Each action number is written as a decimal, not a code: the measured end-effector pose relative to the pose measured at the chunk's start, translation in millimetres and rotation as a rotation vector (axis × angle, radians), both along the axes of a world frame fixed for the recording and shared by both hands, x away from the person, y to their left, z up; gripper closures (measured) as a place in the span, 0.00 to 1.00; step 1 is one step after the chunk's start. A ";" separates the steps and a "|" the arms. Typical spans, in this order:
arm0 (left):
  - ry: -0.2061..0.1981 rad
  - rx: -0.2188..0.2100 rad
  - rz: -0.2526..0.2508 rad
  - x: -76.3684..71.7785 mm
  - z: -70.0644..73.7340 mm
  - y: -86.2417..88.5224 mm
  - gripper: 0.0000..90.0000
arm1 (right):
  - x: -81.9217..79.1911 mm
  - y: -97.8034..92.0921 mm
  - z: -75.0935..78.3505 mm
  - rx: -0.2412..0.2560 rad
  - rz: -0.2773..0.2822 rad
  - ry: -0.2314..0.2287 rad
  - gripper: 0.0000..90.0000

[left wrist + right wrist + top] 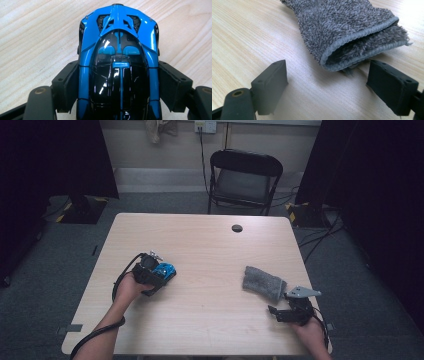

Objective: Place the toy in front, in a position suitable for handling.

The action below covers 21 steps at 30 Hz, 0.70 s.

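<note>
Nearest the person's edge of the table [200, 320], the right gripper [280, 312] sits low over the wood at the right, held in the right hand [310, 330], its grey three-cornered plate on top and its cable trailing back toward the wrist. In the right gripper view its two black jaws stand wide apart with bare wood between them, holding nothing; the open mouth of a grey microfibre mitt [352, 32] lies just ahead of them, its hemmed edge turned toward the camera and its fuzzy lining visible inside. From the high view the mitt lies flat on the right part of the table, just beyond the right gripper's tips — whether they touch it cannot be told from there. A little farther from the person's edge, on the left half of the table, the left hand [129, 287] holds the left gripper [162, 272], its cable looping back along the forearm. Its jaws are closed on a blue and black toy sports car [118, 65] — in the left gripper view a black pad presses each flank of the car at the glossy dark cabin, and one end of the car points away from the camera over the wood grain. Beyond the table's far edge a black folding chair [245, 177] stands on grey carpet.
</note>
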State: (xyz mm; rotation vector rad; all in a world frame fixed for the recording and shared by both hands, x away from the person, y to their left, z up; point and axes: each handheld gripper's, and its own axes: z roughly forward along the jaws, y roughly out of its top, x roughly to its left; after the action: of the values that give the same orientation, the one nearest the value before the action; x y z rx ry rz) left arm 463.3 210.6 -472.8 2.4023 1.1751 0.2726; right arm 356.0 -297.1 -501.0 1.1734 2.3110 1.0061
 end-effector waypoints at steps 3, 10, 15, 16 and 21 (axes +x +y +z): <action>-0.005 0.008 0.004 0.2 3.9 0.1 0.29 | 0.1 -0.1 0.0 0.000 0.001 -0.001 0.17; -0.005 -0.007 0.013 1.5 13.8 -1.1 0.29 | 0.0 0.0 0.0 0.000 0.000 0.000 0.17; -0.012 -0.004 -0.006 3.0 20.3 -4.5 0.29 | 0.1 0.0 0.0 0.000 0.001 -0.001 0.17; -0.009 -0.008 -0.009 3.3 21.3 -5.9 0.29 | 0.0 0.0 0.0 0.000 0.000 0.000 0.17; -0.025 -0.014 -0.024 3.9 25.4 -15.0 0.29 | 0.1 0.0 0.0 0.000 0.001 -0.001 0.17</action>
State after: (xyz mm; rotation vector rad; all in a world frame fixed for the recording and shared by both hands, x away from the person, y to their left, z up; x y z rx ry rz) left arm 467.2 195.7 -447.3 2.3923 1.1325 0.2845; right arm 356.1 -297.2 -501.0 1.1721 2.3112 1.0065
